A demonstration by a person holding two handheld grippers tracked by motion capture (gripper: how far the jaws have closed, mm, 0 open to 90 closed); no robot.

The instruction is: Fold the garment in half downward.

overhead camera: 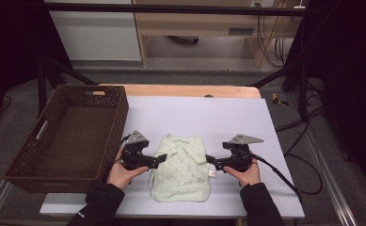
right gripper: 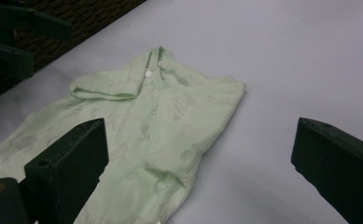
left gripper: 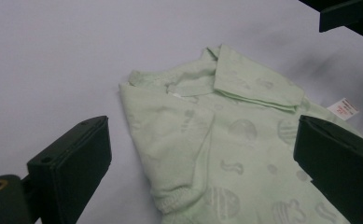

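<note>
1. One dark brown woven basket (overhead camera: 116,109) stands at the table's left side, partly on the pale sheet (overhead camera: 246,122) that covers the table; nothing lies inside it, and a slot handle shows in its left wall
2. One light green garment (overhead camera: 180,169) lies flat on the sheet, between the two grippers and just right of the basket; it is a small shirt with a faint printed pattern, collar end toward the far side of the table
3. In the left gripper view the garment (left gripper: 226,140) has one sleeve folded in over the body, and a single white label (left gripper: 343,108) sticks out at its far edge
4. In the right gripper view the garment (right gripper: 160,126) shows one white button (right gripper: 148,73) at the collar
5. Two grippers, one per hand: the left gripper (overhead camera: 160,159) is at the garment's left edge, its jaws spread wide with cloth between them but not pinched
6. The right gripper (overhead camera: 210,161) is at the garment's right edge, jaws likewise wide apart and holding nothing
7. Two hands in dark sleeves come in from the bottom of the high view, the left hand (overhead camera: 122,173) and the right hand (overhead camera: 247,175)
</note>
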